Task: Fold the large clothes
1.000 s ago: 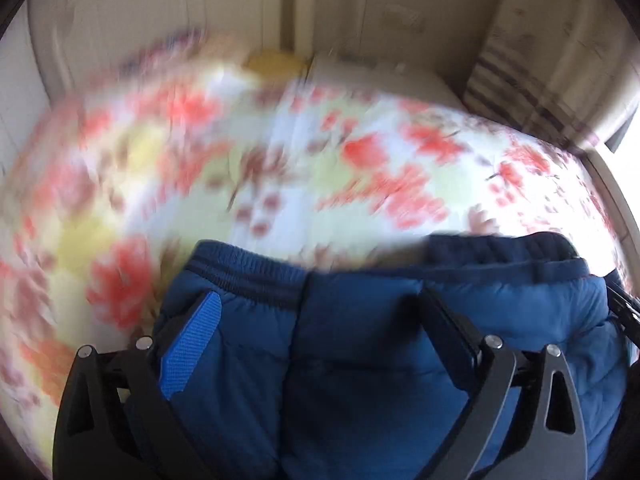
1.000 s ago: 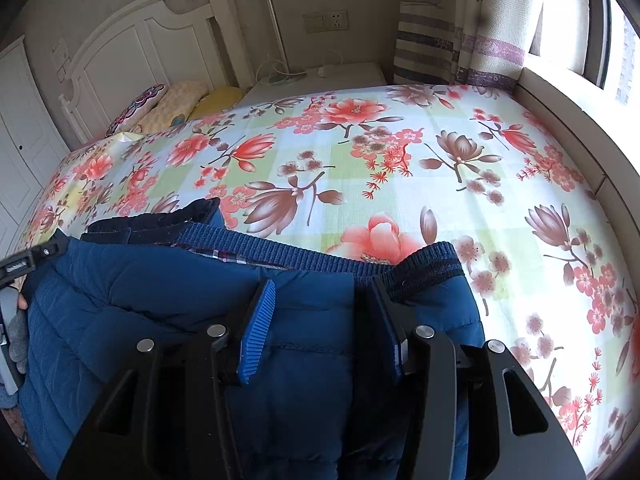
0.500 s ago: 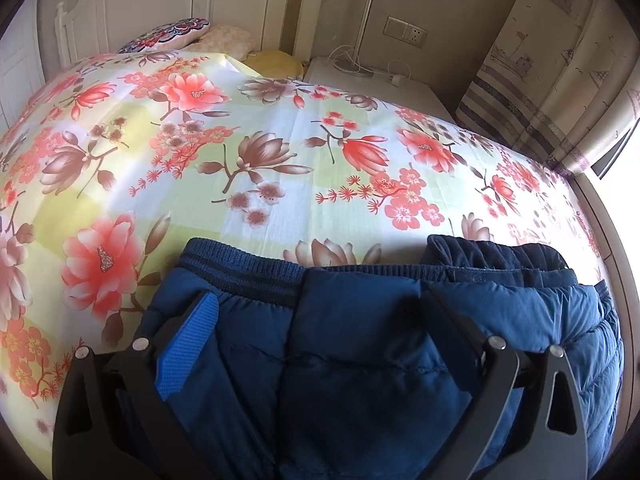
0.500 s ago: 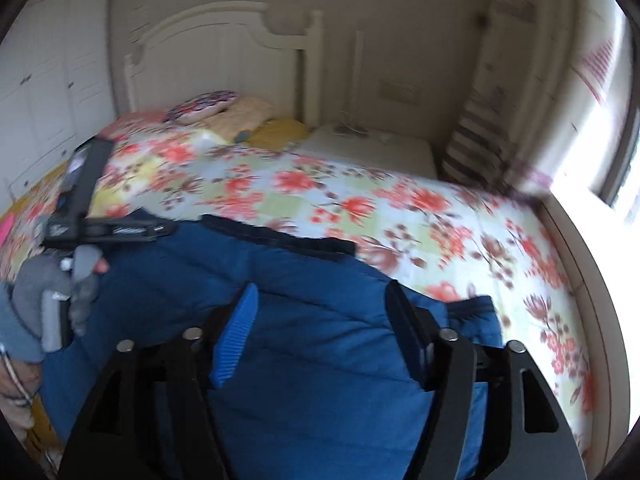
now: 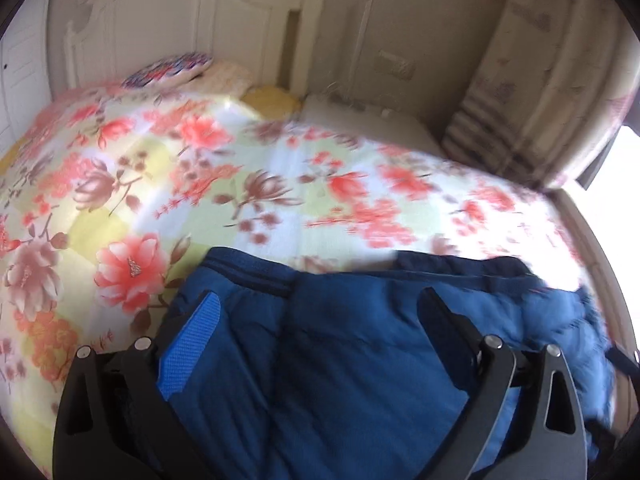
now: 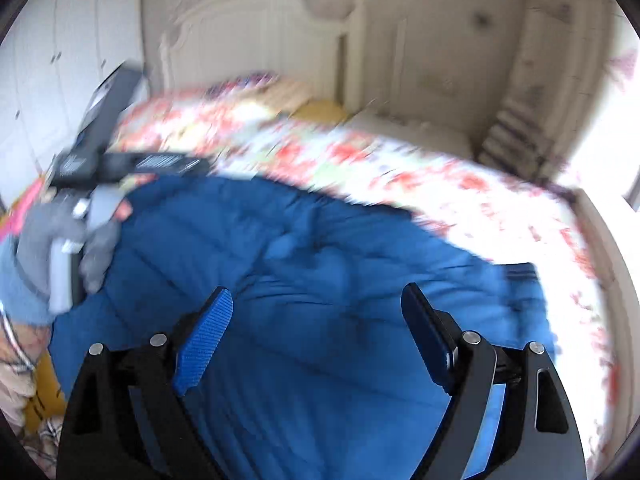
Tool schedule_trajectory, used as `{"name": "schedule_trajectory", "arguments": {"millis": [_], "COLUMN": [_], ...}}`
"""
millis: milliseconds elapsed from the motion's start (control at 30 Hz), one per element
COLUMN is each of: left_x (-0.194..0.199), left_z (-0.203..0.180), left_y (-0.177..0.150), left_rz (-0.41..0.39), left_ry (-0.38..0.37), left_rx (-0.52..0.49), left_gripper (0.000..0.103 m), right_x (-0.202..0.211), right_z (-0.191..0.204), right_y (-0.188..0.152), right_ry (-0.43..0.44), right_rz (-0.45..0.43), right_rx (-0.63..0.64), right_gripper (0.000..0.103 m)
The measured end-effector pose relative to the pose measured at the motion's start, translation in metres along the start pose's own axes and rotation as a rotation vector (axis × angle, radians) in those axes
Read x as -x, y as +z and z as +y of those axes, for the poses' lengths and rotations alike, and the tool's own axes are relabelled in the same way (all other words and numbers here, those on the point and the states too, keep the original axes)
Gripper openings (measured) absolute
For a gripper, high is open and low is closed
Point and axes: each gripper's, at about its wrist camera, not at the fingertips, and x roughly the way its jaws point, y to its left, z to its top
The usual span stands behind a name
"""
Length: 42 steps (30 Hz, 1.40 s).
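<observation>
Jacket point(image 5: 360, 360), a blue quilted puffer with a darker ribbed hem, is lying at the near edge of the bed, resting on the floral bedspread point(image 5: 240, 184). In the left wrist view the hem is running across just beyond the fingertips; in the right wrist view the padded body point(image 6: 312, 280) is filling most of the near field.

Left gripper point(image 5: 320, 304) is hanging over the jacket with its jaws spread wide, blue pad on the left finger showing, fabric lying between and under the fingers but nothing pinched. Right gripper point(image 6: 316, 304) is standing likewise wide apart over the quilting, gripping nothing (both views are motion-blurred, so fine contact is hard to judge).

In the right wrist view the left gripper's black body point(image 6: 120, 160) is showing at the far left, held by a grey-gloved hand point(image 6: 64, 240) at the jacket's left edge.

Far side: white headboard point(image 5: 180, 32), patterned pillow point(image 5: 168, 72), yellow cushion point(image 5: 272, 100), white nightstand point(image 5: 360, 120), striped curtain point(image 5: 540, 80) at the right.
</observation>
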Motion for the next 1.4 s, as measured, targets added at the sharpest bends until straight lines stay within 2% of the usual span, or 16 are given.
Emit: {"name": "schedule_trajectory", "arguments": {"millis": [100,167,233,267,567,633,700,833,933,1000,1033,1100,1167,1233,1333,1400], "left_x": [0.033,0.032,0.005,-0.001,-0.001,0.012,0.035,0.075,0.061,0.060,0.061,0.065,0.075,0.090,0.095,0.095], "left_z": [-0.034,-0.055,-0.077,-0.082,-0.068,-0.060,-0.055,-0.070,-0.083,-0.085,-0.087,-0.088,-0.083,-0.081,-0.073,-0.068], "left_y": [-0.025,-0.047,-0.075,-0.081,-0.081,-0.077,-0.080,-0.105,-0.142,-0.157,-0.160,-0.156,-0.155,-0.162,-0.178,-0.183], "left_rz": [-0.031,-0.009,0.075,0.074,0.096,0.075,0.064,0.032,0.076,-0.004,-0.011,0.025,0.042,0.024,0.016,0.012], "left_ry": [-0.074,-0.093,-0.002,0.008,-0.040,-0.025,-0.072,-0.075,0.005,0.038,0.054,0.059,0.057,0.051,0.066,0.051], "left_rx": [-0.101,-0.170,-0.272,-0.291,-0.225,-0.186,-0.160,-0.252,-0.334,-0.366,-0.379,-0.374,-0.347,-0.356,-0.374,-0.366], "left_gripper": [0.100,0.101,0.101,0.101,0.101,0.099,0.099,0.100,0.101,0.101,0.101,0.101,0.101,0.101,0.101,0.101], "right_x": [0.016,0.002,-0.028,-0.031,-0.034,-0.018,0.005,0.031,0.002,0.001,0.002,0.008,0.027,0.043,0.037,0.033], "right_z": [-0.027,-0.036,-0.036,-0.038,-0.051,-0.041,-0.022,0.022,0.043,0.041,0.040,0.040,0.041,0.040,0.030,0.017], "right_y": [-0.007,-0.022,-0.044,-0.046,-0.041,-0.040,-0.040,-0.049,-0.077,-0.090,-0.089,-0.085,-0.083,-0.085,-0.105,-0.117], "right_ry": [-0.031,-0.049,-0.047,-0.032,0.006,-0.064,-0.041,0.034,0.039,0.041,0.043,0.017,-0.025,0.007,-0.012,0.047], "right_rz": [-0.014,0.040,0.134,0.107,0.114,0.086,0.042,0.018,0.105,0.052,0.061,0.089,0.054,0.016,0.058,0.019], "right_rx": [-0.039,-0.044,-0.043,-0.061,-0.115,-0.097,-0.044,0.102,0.192,0.184,0.177,0.186,0.189,0.195,0.200,0.136], "right_gripper": [0.079,0.081,0.084,0.086,0.086,0.085,0.085,0.089,0.091,0.093,0.093,0.092,0.092,0.092,0.094,0.095]}}
